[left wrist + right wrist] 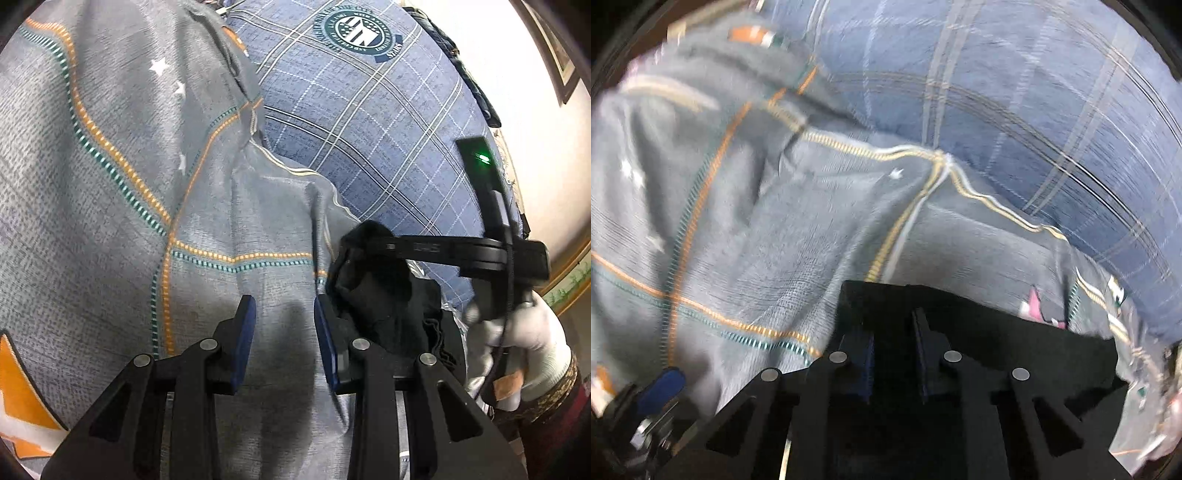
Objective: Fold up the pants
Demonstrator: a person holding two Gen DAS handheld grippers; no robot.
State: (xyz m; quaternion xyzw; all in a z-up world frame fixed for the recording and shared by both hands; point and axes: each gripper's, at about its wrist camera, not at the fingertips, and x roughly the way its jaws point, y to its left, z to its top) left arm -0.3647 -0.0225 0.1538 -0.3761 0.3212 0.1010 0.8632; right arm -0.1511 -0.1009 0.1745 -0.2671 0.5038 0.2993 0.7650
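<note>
The black pants (384,295) lie bunched on the grey bedcover (110,184), close to where that cover meets the blue checked blanket (369,129). The right gripper (892,347) points steeply down over the pants, and its jaws stand narrow with black cloth between them; it looks like a pinch on one edge of the pants, probably to lift that edge for a fold, but the right wrist view is blurred and dark there, so real contact of the pads is hard to confirm. The left gripper (284,339) hangs just beside the pants, over bare bedcover, with its jaws spread apart and nothing between them, perhaps waiting to take another edge. A gloved hand (517,343) holds the right tool. The shape of the pants, waistband or legs, cannot be made out, and part of them is covered by the tools.
</note>
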